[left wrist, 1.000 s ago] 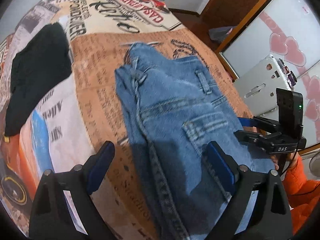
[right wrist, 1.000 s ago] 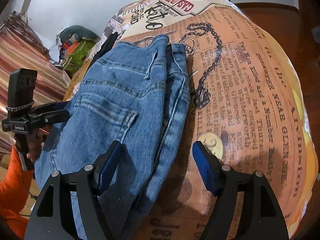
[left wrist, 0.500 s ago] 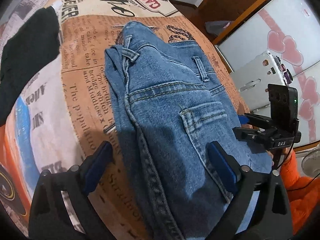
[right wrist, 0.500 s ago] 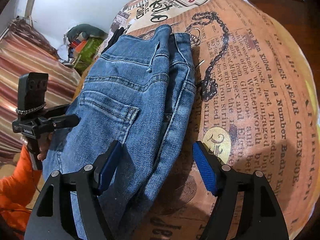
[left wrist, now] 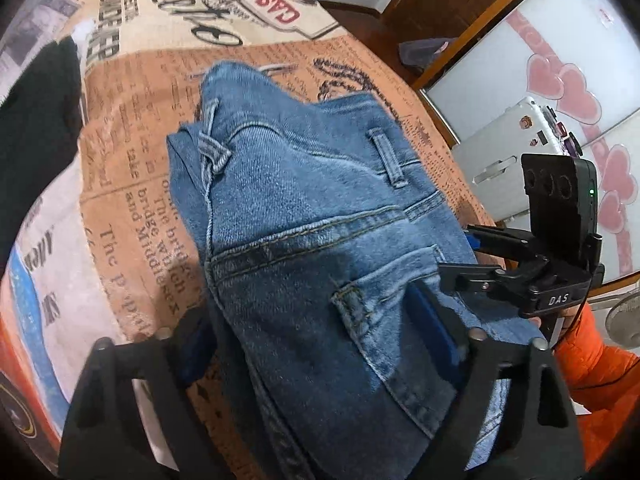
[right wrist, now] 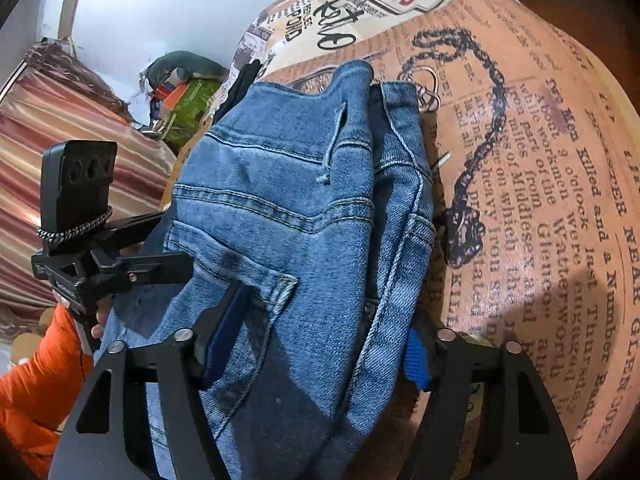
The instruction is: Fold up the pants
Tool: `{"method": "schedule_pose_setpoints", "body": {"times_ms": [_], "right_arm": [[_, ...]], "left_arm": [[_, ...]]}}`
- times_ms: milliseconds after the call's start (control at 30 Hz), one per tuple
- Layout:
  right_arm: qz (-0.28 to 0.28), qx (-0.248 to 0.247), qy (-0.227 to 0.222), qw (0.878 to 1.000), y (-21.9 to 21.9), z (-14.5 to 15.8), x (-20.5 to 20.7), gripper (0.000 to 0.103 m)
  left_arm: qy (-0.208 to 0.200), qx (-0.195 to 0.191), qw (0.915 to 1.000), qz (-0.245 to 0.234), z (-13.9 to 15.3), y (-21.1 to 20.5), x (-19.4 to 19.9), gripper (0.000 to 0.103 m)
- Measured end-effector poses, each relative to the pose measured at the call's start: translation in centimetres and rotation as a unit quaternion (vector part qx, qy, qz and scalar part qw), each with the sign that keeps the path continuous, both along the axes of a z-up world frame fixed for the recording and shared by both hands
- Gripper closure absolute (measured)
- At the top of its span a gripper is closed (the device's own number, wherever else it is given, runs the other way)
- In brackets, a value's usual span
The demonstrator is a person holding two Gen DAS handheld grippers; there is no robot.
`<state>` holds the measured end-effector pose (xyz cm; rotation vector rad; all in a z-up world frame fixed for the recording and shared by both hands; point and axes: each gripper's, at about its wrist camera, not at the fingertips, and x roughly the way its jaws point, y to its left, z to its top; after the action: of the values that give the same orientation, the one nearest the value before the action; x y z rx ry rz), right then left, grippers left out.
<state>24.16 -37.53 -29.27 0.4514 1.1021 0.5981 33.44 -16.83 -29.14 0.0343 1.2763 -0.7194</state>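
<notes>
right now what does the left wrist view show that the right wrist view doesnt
Only the left wrist view shows the frosted door with pink hearts, the white case beside the bed and the fan.

Only the right wrist view shows the striped curtain, the green clutter by the wall and the chain print on the bedspread.

Both show the folded jeans, the newspaper-print bedspread, the black garment, the orange sleeve, and each view shows the other gripper: right gripper, left gripper.
</notes>
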Motion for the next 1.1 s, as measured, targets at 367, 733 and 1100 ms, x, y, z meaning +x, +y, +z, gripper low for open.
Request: {"method": "schedule_pose_setpoints", "body": {"times_ms": [367,733,1100], "right_arm": [[-0.013,-0.081,-0.078,0.994,1.8,5.1,-1.2,0.069],[0.01,-0.118,-0.197,0.973,6.0,12.7,-3.5,0.076],[0.021,-0.141,-0.078,0.987,6.4,5.7,0.4,0.067]], "left_arm": [[-0.106,-0.002,0.9943,0.003,5.2,-0.1,-3.0,0.046],[-0.197,0.001,0.98,0.03,11.0,2.3,-5.8,0.054],[-0.103,0.033,0.9912,0.076,4.5,6.2,-3.3,0.055]]}}
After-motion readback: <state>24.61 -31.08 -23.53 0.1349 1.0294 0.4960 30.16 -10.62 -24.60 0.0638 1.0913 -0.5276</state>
